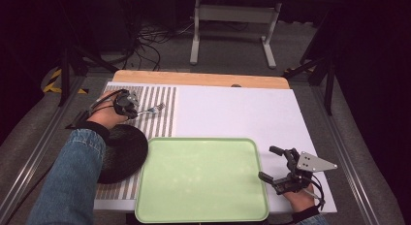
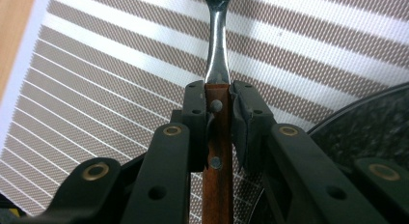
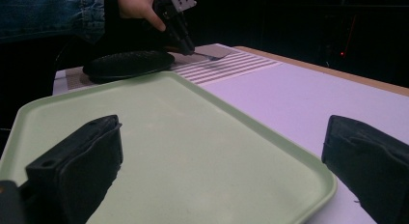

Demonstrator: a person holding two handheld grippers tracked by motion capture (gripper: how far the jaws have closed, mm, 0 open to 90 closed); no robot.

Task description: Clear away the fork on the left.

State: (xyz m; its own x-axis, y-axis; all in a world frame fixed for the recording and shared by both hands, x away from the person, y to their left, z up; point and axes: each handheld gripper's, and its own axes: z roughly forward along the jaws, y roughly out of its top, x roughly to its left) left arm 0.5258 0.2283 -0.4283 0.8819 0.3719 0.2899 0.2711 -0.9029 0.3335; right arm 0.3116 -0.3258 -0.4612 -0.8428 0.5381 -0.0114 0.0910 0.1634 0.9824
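Note:
A fork (image 1: 154, 109) with a brown wooden handle (image 2: 217, 151) and a steel neck lies over the striped placemat (image 1: 157, 113) at the table's left. My left gripper (image 1: 127, 106) is shut on that handle, the pads (image 2: 242, 122) pressing it from both sides. The fork's tines point right, away from the hand. At the table's front right, my right gripper (image 1: 274, 163) stands open beside the green tray (image 1: 203, 205), with nothing between its fingers (image 3: 79, 161). In the right gripper view the left gripper (image 3: 181, 31) and the fork (image 3: 212, 52) appear far off.
A dark round plate (image 1: 123, 154) sits on the placemat just left of the tray, under my left forearm. A white sheet (image 1: 242, 111) covers the table's right and middle. The wooden table edge (image 1: 198, 78) runs along the back.

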